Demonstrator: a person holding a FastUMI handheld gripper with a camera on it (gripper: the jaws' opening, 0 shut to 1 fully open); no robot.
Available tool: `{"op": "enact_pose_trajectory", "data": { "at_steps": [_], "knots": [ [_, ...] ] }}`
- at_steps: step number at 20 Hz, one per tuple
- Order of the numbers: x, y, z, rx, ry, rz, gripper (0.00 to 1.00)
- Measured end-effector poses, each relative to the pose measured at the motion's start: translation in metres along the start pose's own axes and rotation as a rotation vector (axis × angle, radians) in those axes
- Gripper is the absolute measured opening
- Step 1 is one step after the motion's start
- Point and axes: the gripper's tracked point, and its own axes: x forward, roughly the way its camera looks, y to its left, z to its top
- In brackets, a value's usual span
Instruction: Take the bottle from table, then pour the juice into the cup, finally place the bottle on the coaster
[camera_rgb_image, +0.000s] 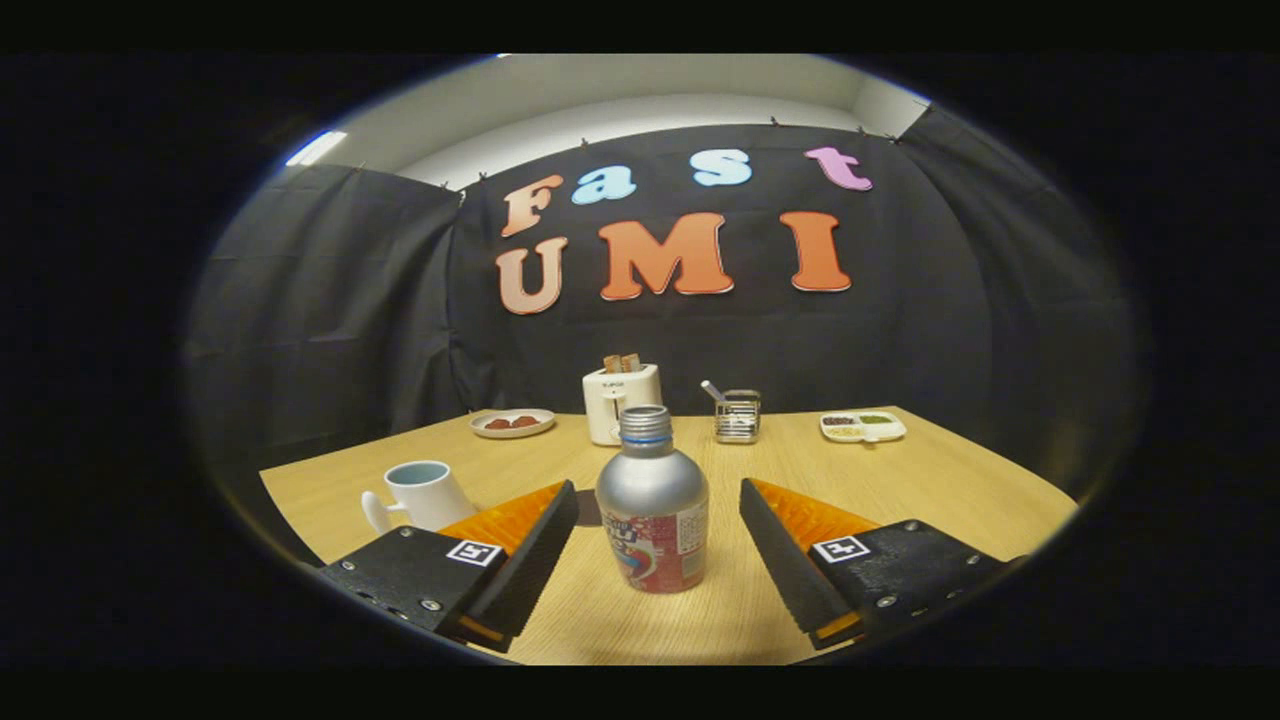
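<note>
Two fingers of the gripper (658, 520) stand spread wide, the bottle (652, 505) upright on the table (940, 480) between them — untouched. Best to centre, then close low on its body, keeping it upright — the cup (425, 493) sits left.

My gripper (658, 545) stood spread wide, with bare gaps between each finger and the capless silver metal bottle with a red label (653, 510) upright between them. The white ceramic mug (425, 494) crowded my left finger, just behind it. Ahead of the bottle I had open light wooden tabletop (900, 480) until the far row: a plate of red food (512, 423), white toaster (620, 400), wire holder (737, 415) and divided white dish (862, 426).
</note>
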Motion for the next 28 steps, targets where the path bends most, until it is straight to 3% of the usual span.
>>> {"op": "enact_pose_trajectory", "data": {
  "at_steps": [12,15,18,22,28],
  "knots": [
    [0.031,0.001,-0.038,0.027,0.067,-0.02,0.95],
    [0.034,0.0,-0.043,0.017,0.081,-0.038,0.82],
    [0.034,0.002,-0.041,-0.013,0.109,-0.047,0.79],
    [0.037,0.012,-0.026,-0.095,0.103,-0.058,0.77],
    [0.042,0.028,-0.005,-0.362,0.091,-0.096,0.77]
  ]
}}
